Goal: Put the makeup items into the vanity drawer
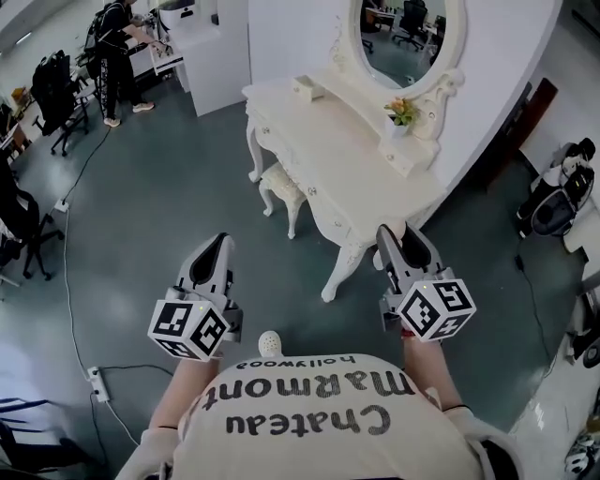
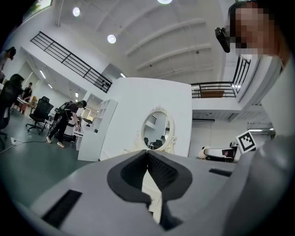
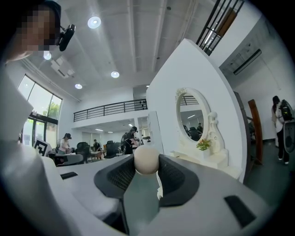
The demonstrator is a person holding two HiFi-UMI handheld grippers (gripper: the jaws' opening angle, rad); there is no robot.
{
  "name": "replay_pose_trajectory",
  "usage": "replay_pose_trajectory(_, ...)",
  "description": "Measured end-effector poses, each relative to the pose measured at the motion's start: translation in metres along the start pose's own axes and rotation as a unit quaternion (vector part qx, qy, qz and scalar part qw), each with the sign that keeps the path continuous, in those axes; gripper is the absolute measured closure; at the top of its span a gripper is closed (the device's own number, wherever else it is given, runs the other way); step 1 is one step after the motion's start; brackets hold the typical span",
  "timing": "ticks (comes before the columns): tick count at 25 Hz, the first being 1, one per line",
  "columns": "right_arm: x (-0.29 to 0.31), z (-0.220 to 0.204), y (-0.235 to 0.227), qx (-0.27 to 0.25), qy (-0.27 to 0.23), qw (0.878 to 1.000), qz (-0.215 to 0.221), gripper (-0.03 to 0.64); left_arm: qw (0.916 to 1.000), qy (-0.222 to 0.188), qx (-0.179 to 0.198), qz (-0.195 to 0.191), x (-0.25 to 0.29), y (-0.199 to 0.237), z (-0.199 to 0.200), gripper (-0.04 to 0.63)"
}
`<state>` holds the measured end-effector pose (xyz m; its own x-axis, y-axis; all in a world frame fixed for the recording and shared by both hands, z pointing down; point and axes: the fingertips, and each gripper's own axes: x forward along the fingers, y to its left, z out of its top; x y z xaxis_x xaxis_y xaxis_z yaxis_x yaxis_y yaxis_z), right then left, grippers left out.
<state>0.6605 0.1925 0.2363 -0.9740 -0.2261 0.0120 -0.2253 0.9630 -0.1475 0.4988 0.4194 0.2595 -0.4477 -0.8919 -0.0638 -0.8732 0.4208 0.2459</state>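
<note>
My right gripper (image 3: 146,174) is shut on a makeup tool (image 3: 146,160) with a round beige head and a grey handle that runs down between the pads. In the head view this gripper (image 1: 390,236) is held up near the vanity's front right corner. My left gripper (image 2: 147,156) is shut with its pads touching at the tips and nothing between them; in the head view it (image 1: 222,242) hangs over the floor, left of the vanity. The white vanity table (image 1: 319,155) stands ahead with an oval mirror (image 1: 405,28). I cannot make out an open drawer.
A white stool (image 1: 281,192) is tucked under the vanity. On the tabletop stand a small flower pot (image 1: 401,112) and a white box (image 1: 307,89). A cable and power strip (image 1: 98,382) lie on the floor at the left. A person (image 1: 117,56) stands at desks far left.
</note>
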Motion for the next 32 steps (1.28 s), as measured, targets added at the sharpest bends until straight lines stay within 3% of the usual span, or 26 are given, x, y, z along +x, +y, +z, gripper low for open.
replay_pose_trajectory(8, 0.092, 0.028, 0.013, -0.011, -0.023, 1.0, 0.005, 0.449, 0.9995, -0.014, 0.011, -0.026, 0.062, 0.066, 0.043, 0.586)
replay_pose_trajectory(14, 0.152, 0.026, 0.02, -0.011, -0.029, 1.0, 0.0, 0.449, 0.9986, -0.032, 0.023, -0.035, 0.097, 0.116, 0.064, 0.586)
replay_pose_trajectory(21, 0.203, 0.008, 0.029, -0.042, 0.005, 0.999, 0.003, 0.449, 0.9989, -0.032, -0.002, -0.034, 0.13, 0.161, 0.059, 0.586)
replay_pose_trajectory(32, 0.285, -0.01, 0.018, -0.041, 0.042, 0.998, 0.028, 0.448, 0.9992, -0.02, -0.031, -0.015, 0.177, 0.214, 0.04, 0.586)
